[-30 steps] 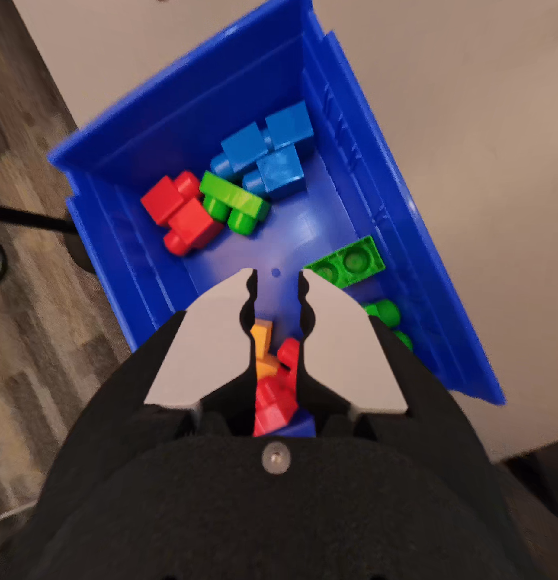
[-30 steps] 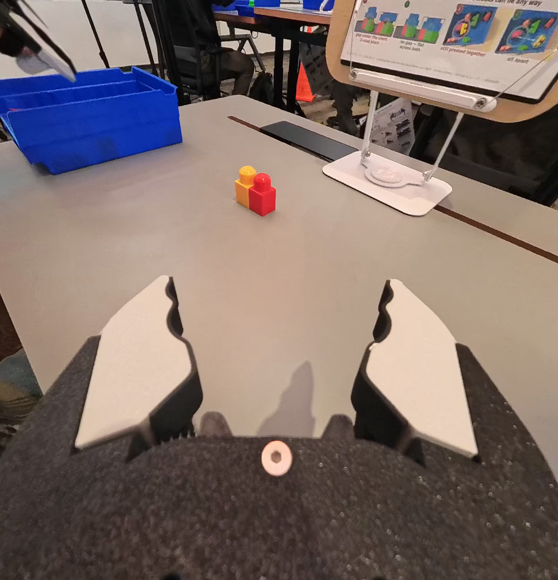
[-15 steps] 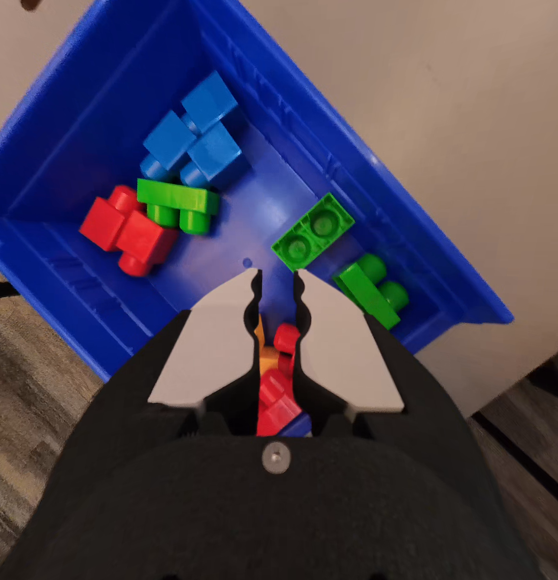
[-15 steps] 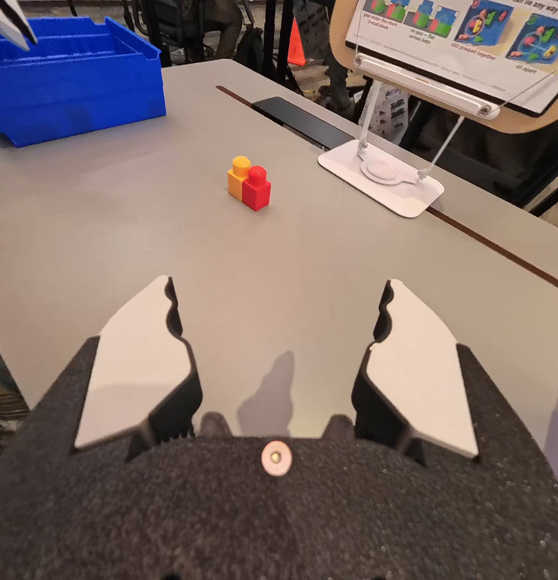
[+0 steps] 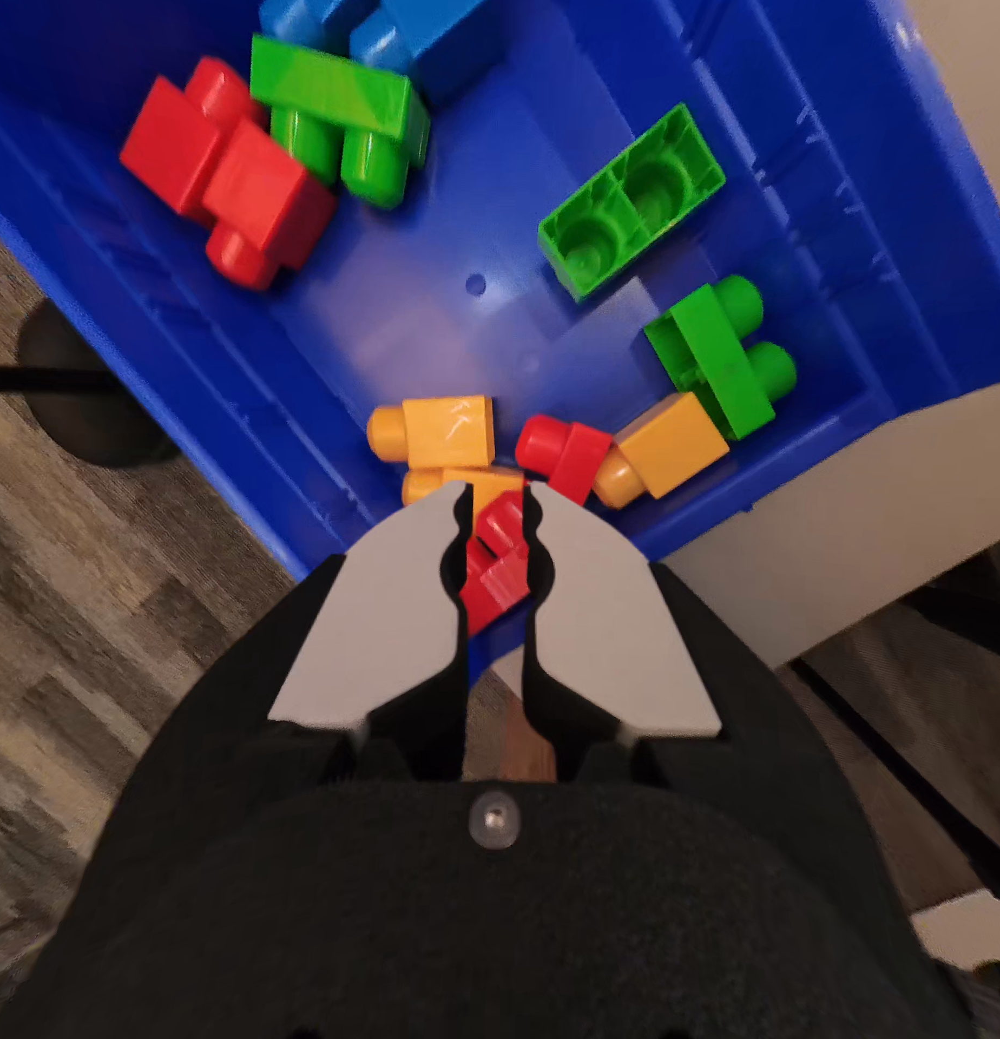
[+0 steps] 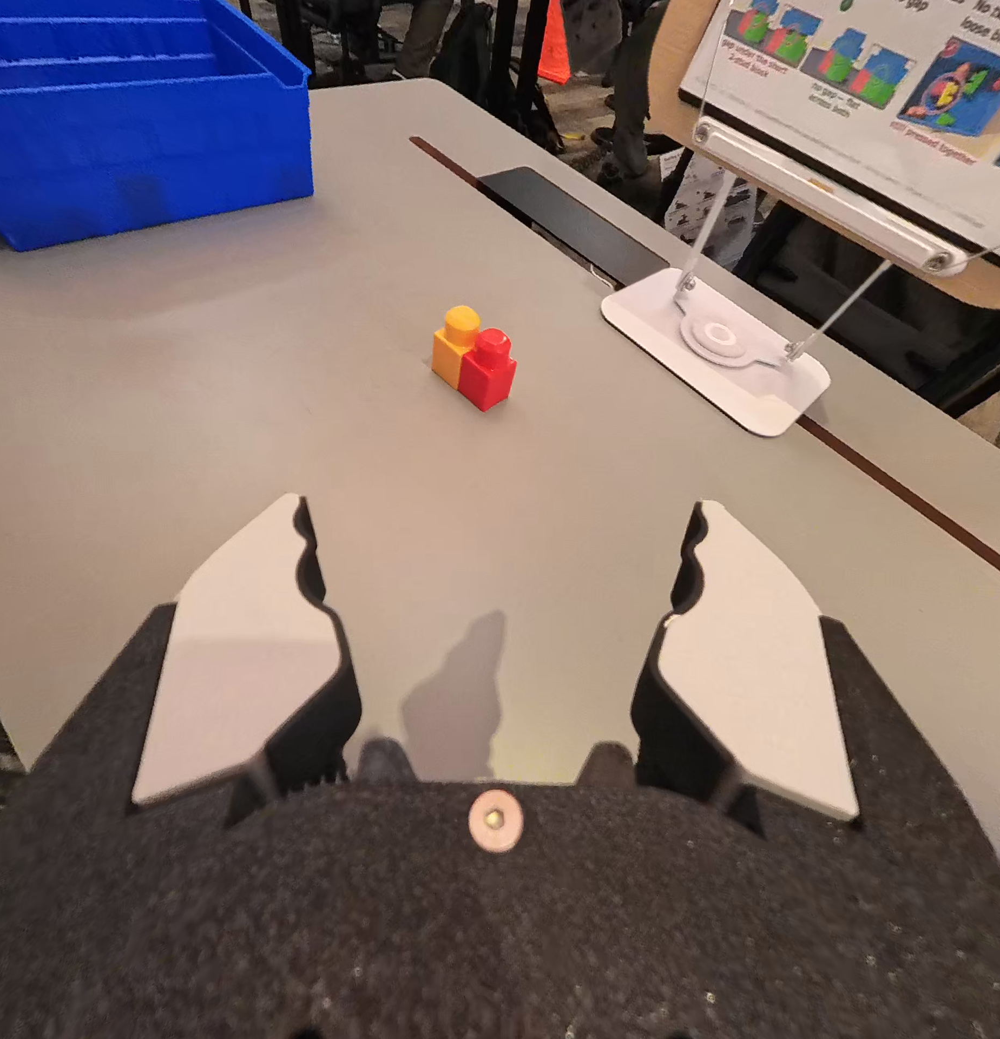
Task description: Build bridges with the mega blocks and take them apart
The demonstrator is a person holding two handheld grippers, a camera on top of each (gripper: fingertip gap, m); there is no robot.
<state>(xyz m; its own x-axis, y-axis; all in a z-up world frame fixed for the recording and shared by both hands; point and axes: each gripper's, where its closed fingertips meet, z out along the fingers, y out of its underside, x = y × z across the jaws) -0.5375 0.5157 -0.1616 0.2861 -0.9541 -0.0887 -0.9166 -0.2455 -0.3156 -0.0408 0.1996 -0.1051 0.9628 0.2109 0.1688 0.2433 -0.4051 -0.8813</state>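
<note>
My left gripper [image 5: 498,495] hangs over the near corner of the blue bin [image 5: 205,365], its jaws almost together with a thin gap. A red block [image 5: 495,562] in the bin shows through that gap; I cannot tell if the fingers touch it. Close by lie orange blocks [image 5: 447,430], another red block [image 5: 565,455] and an orange one [image 5: 672,444]. Farther in are green blocks [image 5: 632,202], a red pair [image 5: 228,168] and blue blocks [image 5: 419,39]. My right gripper [image 6: 498,506] is open and empty over the grey table [image 6: 205,421]. An orange block [image 6: 453,351] and a red block [image 6: 489,374] stand side by side ahead of it.
The blue bin also shows at the far left of the table in the right wrist view [image 6: 138,146]. A white stand [image 6: 717,348] holding an instruction board [image 6: 857,95] is at the right. A black flat panel [image 6: 565,219] lies behind the blocks. Chairs and an orange cone [image 6: 554,45] are beyond the table. Some 60 centimetres of space lies between my two pairs of fingers. The red block [image 6: 489,374] is about 25 centimetres from my right fingertips and 50 centimetres from my left.
My left gripper has dropped closer to the bin and shifted toward its near corner, with its jaws a little narrower. My right gripper has moved nearer the orange and red pair.
</note>
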